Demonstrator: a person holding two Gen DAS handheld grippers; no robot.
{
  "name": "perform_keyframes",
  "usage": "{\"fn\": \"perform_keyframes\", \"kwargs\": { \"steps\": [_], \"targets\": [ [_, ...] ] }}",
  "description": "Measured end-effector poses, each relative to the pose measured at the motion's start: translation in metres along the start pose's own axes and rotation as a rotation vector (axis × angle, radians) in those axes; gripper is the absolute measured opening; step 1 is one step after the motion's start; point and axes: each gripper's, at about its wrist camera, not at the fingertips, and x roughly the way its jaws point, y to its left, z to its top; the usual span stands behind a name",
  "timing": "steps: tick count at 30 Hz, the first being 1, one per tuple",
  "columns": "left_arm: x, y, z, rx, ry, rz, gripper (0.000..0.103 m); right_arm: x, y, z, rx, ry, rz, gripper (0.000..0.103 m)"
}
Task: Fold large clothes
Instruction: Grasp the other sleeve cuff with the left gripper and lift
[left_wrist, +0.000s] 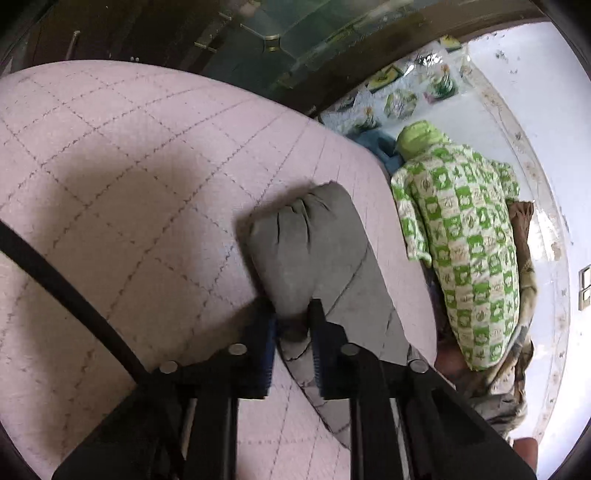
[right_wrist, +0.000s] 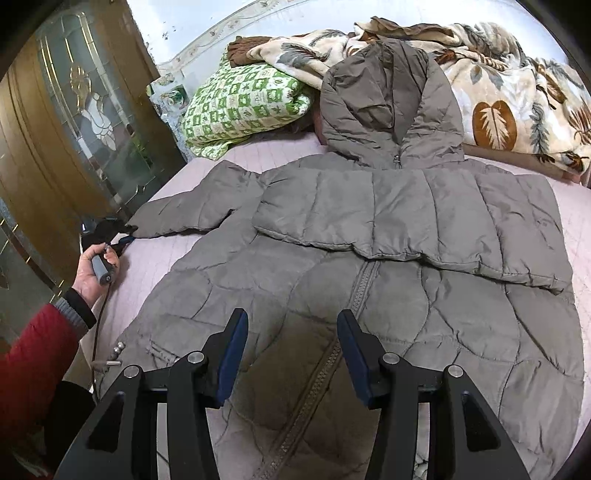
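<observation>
On the pink quilted bed (right_wrist: 229, 155) our grey jacket (right_wrist: 388, 295) lies flat with one sleeve (right_wrist: 406, 218) folded across; our left gripper (left_wrist: 293, 317) is clamped on the other sleeve's cuff (left_wrist: 306, 236), our right gripper (right_wrist: 291, 354) hangs apart, so most folding remains.

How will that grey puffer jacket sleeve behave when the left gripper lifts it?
Likely floppy: the sleeve lies limp and its cuff bunches between the left gripper fingers. Probably light, being puffy quilted fill. The jacket shell looks smooth, so it may slide on the bedcover.
</observation>
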Motion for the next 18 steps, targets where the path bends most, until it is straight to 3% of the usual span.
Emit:
{"fn": "perform_keyframes", "kwargs": {
  "steps": [2,9,18],
  "targets": [
    [-0.001,-0.009,-0.001,0.028,-0.018,0.014,0.014,-0.001,-0.004,0.000,0.015,-0.007,0.002,0.054],
    [-0.043,-0.059,-0.005,0.183,-0.102,-0.047,0.013,-0.017,-0.022,0.003,0.087,-0.058,-0.023,0.054],
    [-0.137,-0.187,-0.048,0.425,-0.183,-0.237,0.013,-0.043,-0.050,0.010,0.161,-0.142,-0.105,0.054]
  ]
}}
